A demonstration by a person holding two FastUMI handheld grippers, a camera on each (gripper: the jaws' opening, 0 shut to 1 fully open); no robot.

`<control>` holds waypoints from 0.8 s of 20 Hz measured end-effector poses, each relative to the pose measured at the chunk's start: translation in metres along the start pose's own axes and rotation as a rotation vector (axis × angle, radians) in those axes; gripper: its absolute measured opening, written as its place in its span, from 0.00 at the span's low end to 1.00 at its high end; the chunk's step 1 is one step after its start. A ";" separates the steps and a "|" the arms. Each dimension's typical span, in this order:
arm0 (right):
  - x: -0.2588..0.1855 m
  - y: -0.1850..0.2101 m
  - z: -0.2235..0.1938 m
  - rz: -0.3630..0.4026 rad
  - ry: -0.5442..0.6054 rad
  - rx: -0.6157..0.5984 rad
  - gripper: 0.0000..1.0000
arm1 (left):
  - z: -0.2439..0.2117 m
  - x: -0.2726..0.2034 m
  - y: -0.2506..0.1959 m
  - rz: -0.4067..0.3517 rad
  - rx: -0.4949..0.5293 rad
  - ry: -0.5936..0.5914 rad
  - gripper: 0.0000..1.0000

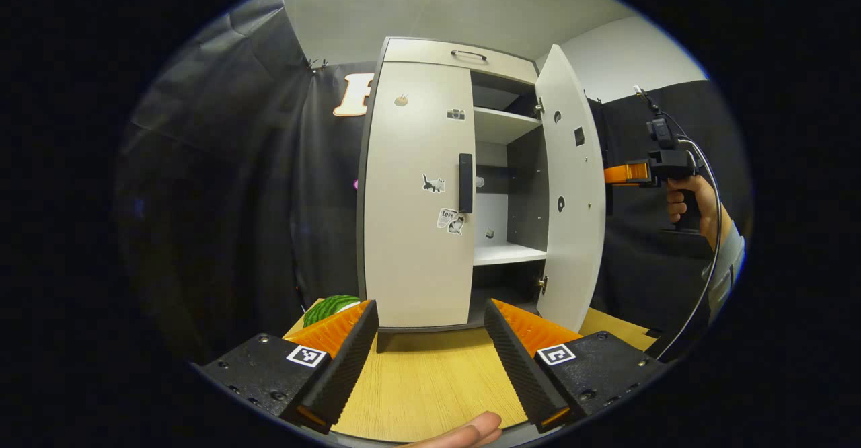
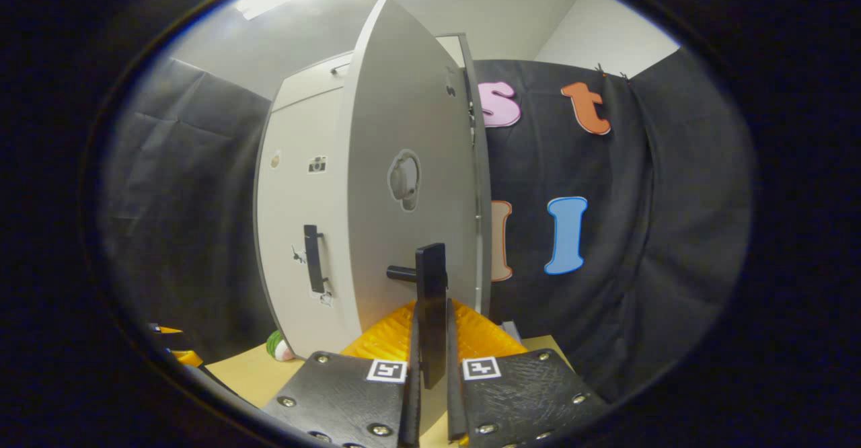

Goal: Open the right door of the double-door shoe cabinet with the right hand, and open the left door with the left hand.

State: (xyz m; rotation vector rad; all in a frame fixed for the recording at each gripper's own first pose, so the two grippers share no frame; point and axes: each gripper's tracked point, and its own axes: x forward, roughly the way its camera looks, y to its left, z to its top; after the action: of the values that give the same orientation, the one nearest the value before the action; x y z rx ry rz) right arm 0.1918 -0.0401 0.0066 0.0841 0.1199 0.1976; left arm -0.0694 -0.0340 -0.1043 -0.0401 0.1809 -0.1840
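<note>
The pale shoe cabinet (image 1: 417, 185) stands on a wooden table (image 1: 430, 381). Its left door (image 1: 414, 233) is closed, with a black vertical handle (image 1: 465, 183) at its inner edge. The right door (image 1: 572, 192) is swung wide, baring the shelves (image 1: 504, 253). My left gripper (image 1: 430, 307) is open, low in front of the left door and apart from it. In the right gripper view, my right gripper (image 2: 432, 330) is shut on the right door's black handle (image 2: 430, 273), with the door (image 2: 403, 165) seen nearly edge-on. In the left gripper view, a hand (image 1: 693, 199) holds the right gripper (image 1: 625, 173) behind that door.
A green striped melon-like object (image 1: 329, 308) lies on the table by the cabinet's left front corner. A top drawer with a metal handle (image 1: 469, 54) sits above the doors. Black cloth wall (image 2: 639, 233) hangs behind and to both sides. A fingertip (image 1: 471, 430) shows at the bottom edge.
</note>
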 end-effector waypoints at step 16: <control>-0.004 -0.061 -0.003 -0.027 -0.042 0.107 0.01 | -0.014 0.020 -0.008 0.014 0.023 0.047 0.99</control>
State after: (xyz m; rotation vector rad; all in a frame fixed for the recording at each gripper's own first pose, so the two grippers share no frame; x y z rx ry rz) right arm 0.1988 -0.0999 -0.0019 0.1933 0.0897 0.1622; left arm -0.0542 -0.0457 -0.1209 -0.0122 0.2254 -0.1736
